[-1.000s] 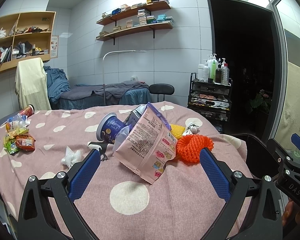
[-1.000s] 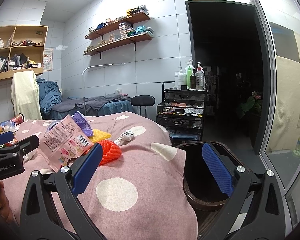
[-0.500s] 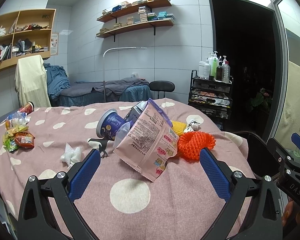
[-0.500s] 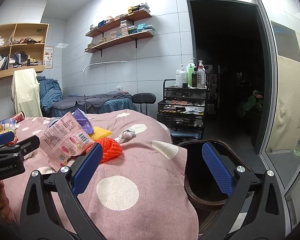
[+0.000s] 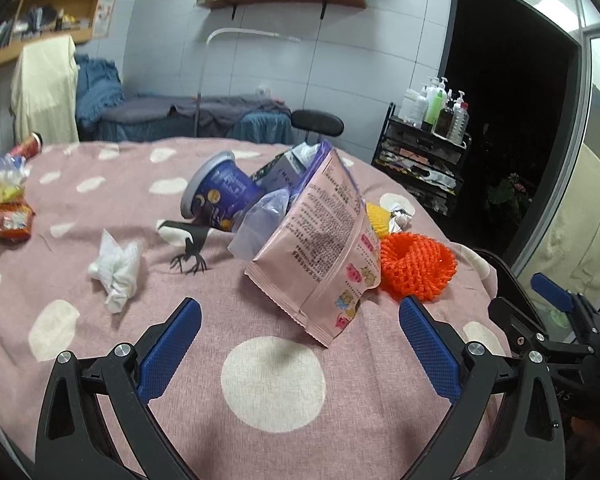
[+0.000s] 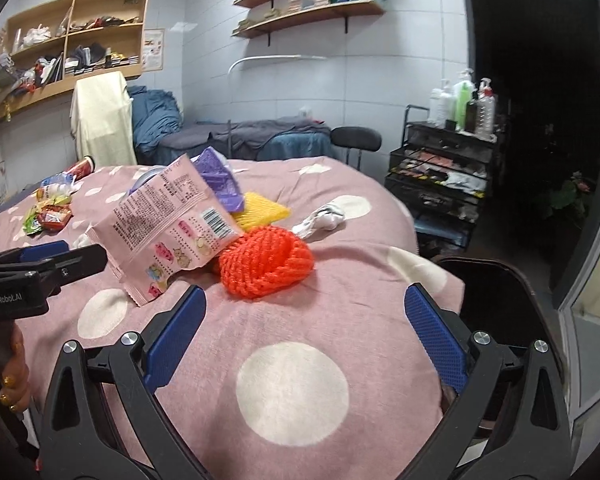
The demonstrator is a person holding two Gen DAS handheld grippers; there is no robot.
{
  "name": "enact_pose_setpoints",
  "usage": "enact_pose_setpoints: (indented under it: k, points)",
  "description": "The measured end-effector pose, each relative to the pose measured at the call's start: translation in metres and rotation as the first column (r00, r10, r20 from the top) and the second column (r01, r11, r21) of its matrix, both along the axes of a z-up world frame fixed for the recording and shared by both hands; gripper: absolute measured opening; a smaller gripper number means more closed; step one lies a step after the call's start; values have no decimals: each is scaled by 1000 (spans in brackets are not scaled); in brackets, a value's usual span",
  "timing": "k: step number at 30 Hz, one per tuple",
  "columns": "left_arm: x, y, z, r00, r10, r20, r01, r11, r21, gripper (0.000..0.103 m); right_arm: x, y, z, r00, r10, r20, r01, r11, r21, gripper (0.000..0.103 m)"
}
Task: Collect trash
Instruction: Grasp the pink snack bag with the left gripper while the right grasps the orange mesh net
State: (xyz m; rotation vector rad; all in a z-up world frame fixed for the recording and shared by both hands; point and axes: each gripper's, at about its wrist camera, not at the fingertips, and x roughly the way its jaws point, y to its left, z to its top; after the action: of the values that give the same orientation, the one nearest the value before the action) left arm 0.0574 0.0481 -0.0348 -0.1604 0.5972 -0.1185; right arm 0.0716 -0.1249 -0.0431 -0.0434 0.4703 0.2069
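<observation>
Trash lies on a pink polka-dot bed cover (image 5: 272, 384). A pink snack bag (image 5: 324, 248) leans on a purple cup (image 5: 220, 192), with an orange foam net (image 5: 418, 264) to its right. A crumpled white tissue (image 5: 118, 270) lies to the left. My left gripper (image 5: 300, 344) hovers open just short of the pink bag. In the right wrist view the orange net (image 6: 266, 266) sits just ahead of my open right gripper (image 6: 306, 336), with the pink bag (image 6: 168, 232) to its left. A dark bin (image 6: 496, 300) stands at the bed's right edge.
Snack wrappers (image 5: 4, 216) and a red can (image 5: 30, 146) lie at the bed's far left. A yellow foam net (image 6: 260, 210) and a white wad (image 6: 324, 218) lie behind the orange net. A black trolley (image 6: 440, 184) with bottles stands to the right, by a dark doorway.
Both grippers have tipped downward and moved closer to the bed. The trash looks larger and nearer. The right gripper has swung left, off the bin and onto the orange net.
</observation>
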Motion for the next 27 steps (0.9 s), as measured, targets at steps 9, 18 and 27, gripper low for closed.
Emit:
enact_pose_setpoints:
  k: [9, 18, 27]
  points:
    - [28, 16, -10, 993, -75, -86, 66, 993, -103, 88, 45, -1, -7, 986, 85, -141, -75, 994, 73, 98]
    - [43, 6, -11, 981, -151, -119, 132, 980, -150, 59, 84, -5, -14, 951, 140, -275, -96, 981, 169, 82]
    - [38, -5, -11, 976, -184, -118, 170, 978, -120, 19, 104, 4, -25, 916, 206, -345, -128, 963, 235, 37]
